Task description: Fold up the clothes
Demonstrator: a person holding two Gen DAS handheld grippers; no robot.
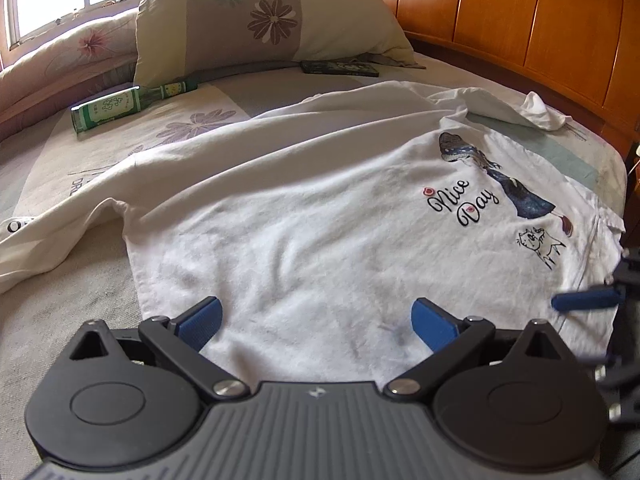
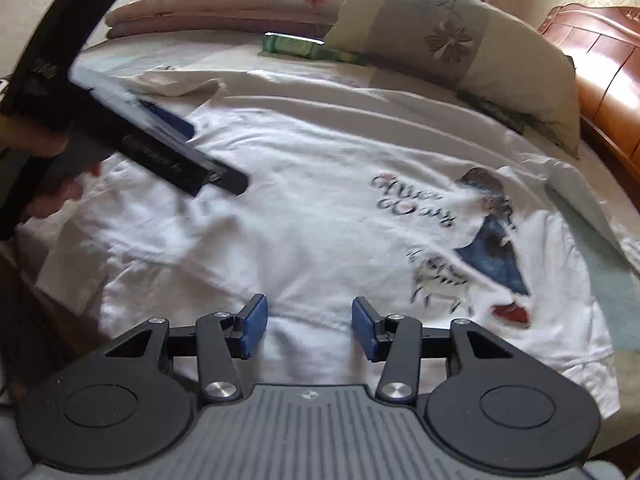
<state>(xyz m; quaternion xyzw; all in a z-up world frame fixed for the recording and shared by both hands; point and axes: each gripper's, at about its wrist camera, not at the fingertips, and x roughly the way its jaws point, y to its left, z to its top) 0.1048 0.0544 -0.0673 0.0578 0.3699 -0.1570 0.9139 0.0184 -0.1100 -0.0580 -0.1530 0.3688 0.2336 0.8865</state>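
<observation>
A white T-shirt [image 1: 304, 216] with a "Nice Day" print [image 1: 460, 204] lies spread on the bed, one sleeve bunched near the headboard. My left gripper [image 1: 316, 324] hovers over the shirt's plain lower part, jaws wide open, nothing between the blue pads. In the right wrist view the same T-shirt [image 2: 320, 200] fills the bed, blurred by motion. My right gripper [image 2: 310, 326] stands over a fold of the shirt with its jaws partly apart and no cloth pinched. A hand holds the left gripper's body [image 2: 132, 128] at upper left. One right fingertip [image 1: 584, 302] shows at the right edge.
A flowered pillow [image 1: 260, 20] and a folded quilt [image 1: 72, 52] lie at the head of the bed. A green bottle [image 1: 128, 106] and a dark flat case [image 1: 340, 67] rest beside the pillow. A wooden headboard [image 1: 540, 40] runs along the right.
</observation>
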